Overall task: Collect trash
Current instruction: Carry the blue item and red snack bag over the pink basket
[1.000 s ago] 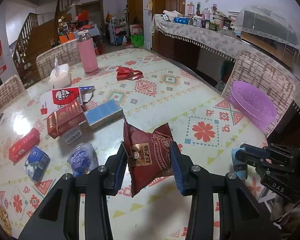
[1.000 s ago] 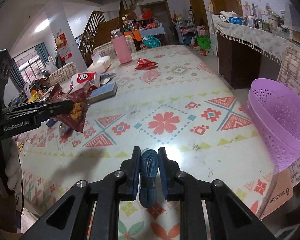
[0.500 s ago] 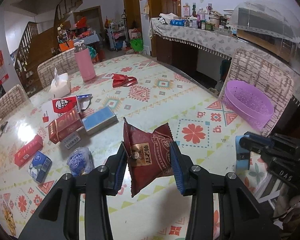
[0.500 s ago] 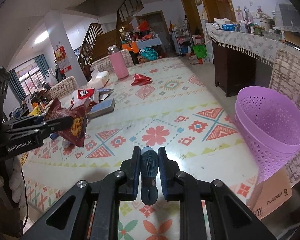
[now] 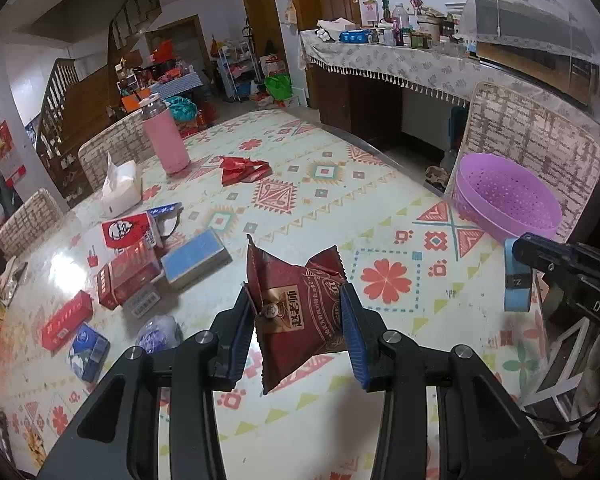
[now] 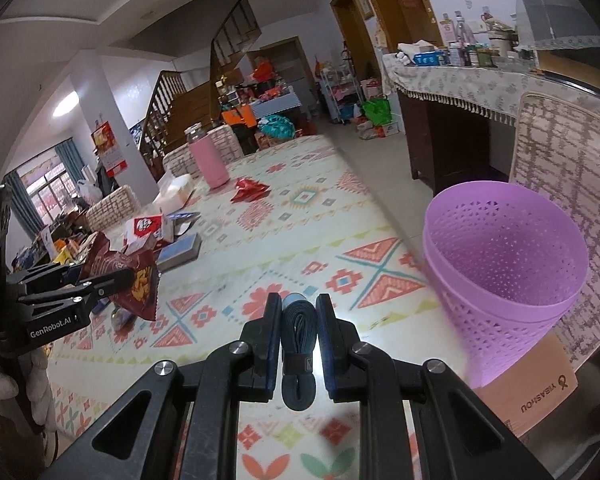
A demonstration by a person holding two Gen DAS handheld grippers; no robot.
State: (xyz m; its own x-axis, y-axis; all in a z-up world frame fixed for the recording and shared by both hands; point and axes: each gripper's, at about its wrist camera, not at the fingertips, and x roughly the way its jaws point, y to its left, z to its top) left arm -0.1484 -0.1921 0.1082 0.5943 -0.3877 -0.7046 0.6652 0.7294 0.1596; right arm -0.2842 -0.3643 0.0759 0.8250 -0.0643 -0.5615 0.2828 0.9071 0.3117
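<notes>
My left gripper is shut on a dark red snack bag, held above the patterned table. The same bag shows at the left of the right wrist view, in the left gripper. My right gripper is shut on a flat blue rolled strap; the strap also appears at the right edge of the left wrist view. A purple perforated basket stands off the table's right edge on a cardboard box; it appears as the purple basket in the left view too.
On the table lie a crumpled red wrapper, a pink bottle, a tissue box, a blue box, red packs and a bluish plastic bag. A chair backs the basket.
Both grippers have moved toward the right end of the table and risen slightly, each still holding its item. The purple basket looms larger and closer in the right wrist view.
</notes>
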